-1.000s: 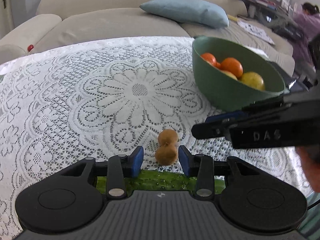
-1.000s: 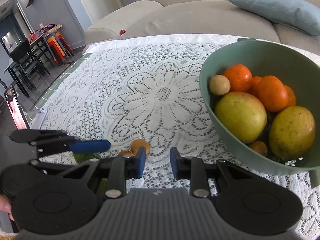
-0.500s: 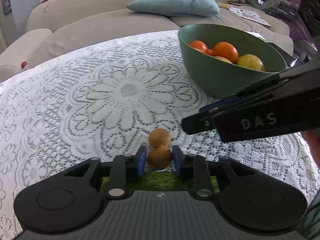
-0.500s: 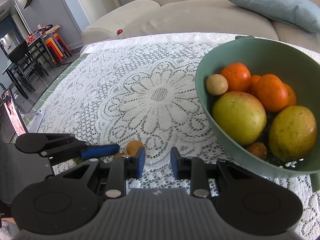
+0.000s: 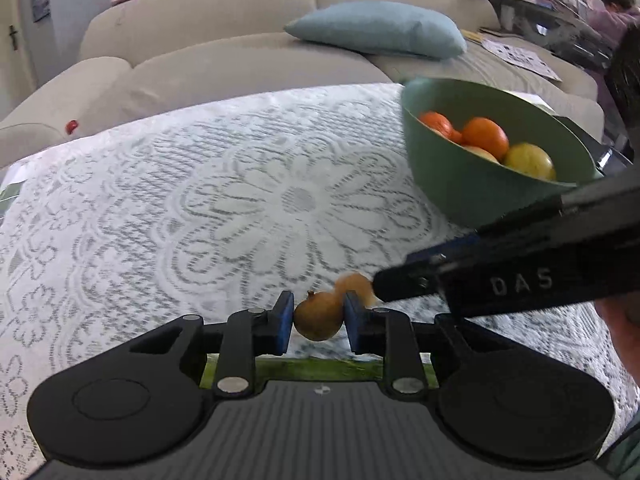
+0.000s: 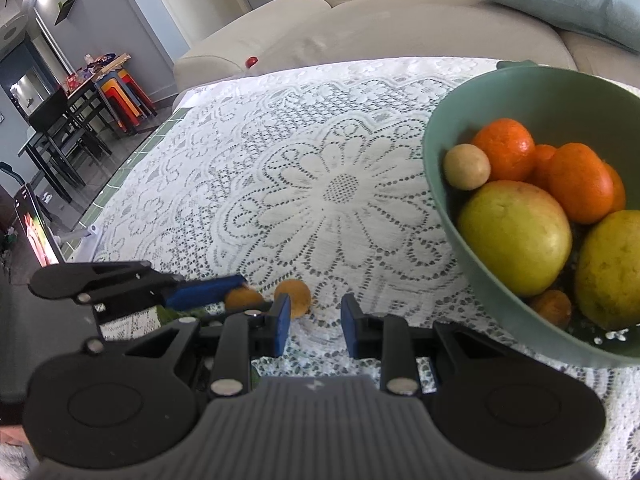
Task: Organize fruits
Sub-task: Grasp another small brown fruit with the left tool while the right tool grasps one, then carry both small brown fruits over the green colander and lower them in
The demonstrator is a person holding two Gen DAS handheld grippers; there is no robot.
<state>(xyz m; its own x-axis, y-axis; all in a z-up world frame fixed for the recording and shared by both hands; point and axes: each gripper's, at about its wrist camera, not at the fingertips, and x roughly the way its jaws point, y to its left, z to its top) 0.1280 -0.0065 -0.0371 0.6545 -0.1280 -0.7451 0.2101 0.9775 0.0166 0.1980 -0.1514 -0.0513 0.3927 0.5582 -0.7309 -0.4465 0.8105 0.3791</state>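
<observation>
My left gripper (image 5: 316, 316) is shut on a small brown fruit (image 5: 318, 316), held between its blue pads just above the lace tablecloth (image 5: 240, 208). A second small brown fruit (image 5: 354, 286) lies on the cloth just beyond it; it also shows in the right wrist view (image 6: 294, 296). My right gripper (image 6: 313, 318) is open and empty, hovering right of that fruit. The left gripper's fingers (image 6: 204, 290) and its fruit (image 6: 242, 299) show at the lower left there. A green bowl (image 6: 448, 216) holds oranges, apples and small fruits; it also shows in the left wrist view (image 5: 460, 188).
A beige sofa (image 5: 240, 52) with a blue cushion (image 5: 380, 30) stands behind the table. A green leafy object (image 5: 312, 370) lies under the left gripper. A dark table and stools (image 6: 80, 108) stand far left. A person (image 5: 616, 8) sits at the back right.
My left gripper closed on the near brown fruit and lifted it slightly. The right gripper stayed open and shifted a little toward the second fruit.
</observation>
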